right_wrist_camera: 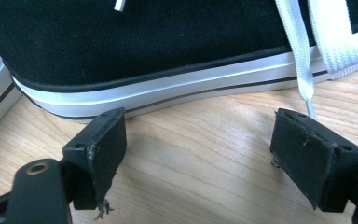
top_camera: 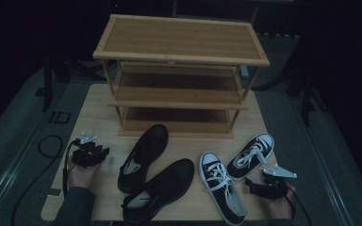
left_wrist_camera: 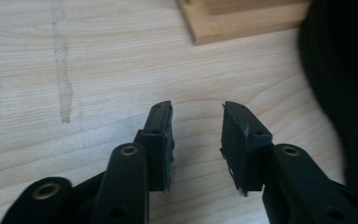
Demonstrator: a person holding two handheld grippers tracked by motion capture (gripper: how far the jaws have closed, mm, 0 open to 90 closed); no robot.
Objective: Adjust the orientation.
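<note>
Two black leather shoes (top_camera: 143,155) (top_camera: 162,188) lie side by side in the middle of the wooden table (top_camera: 99,117). To their right lie two black canvas sneakers (top_camera: 221,190) (top_camera: 252,155) with white soles and laces. My left gripper (top_camera: 104,151) hovers left of the leather shoes, open, with bare wood between its fingers (left_wrist_camera: 197,112); a dark shoe (left_wrist_camera: 340,84) lies at its right. My right gripper (top_camera: 248,182) sits between the two sneakers, open (right_wrist_camera: 199,121), its jaws just short of a sneaker's white sole (right_wrist_camera: 168,88).
A three-shelf bamboo shoe rack (top_camera: 181,40) stands at the back of the table, its shelves bare; its base (left_wrist_camera: 242,21) lies ahead of the left gripper. A white lace (right_wrist_camera: 300,60) hangs down near the right gripper's right jaw. Cables trail off the table's front.
</note>
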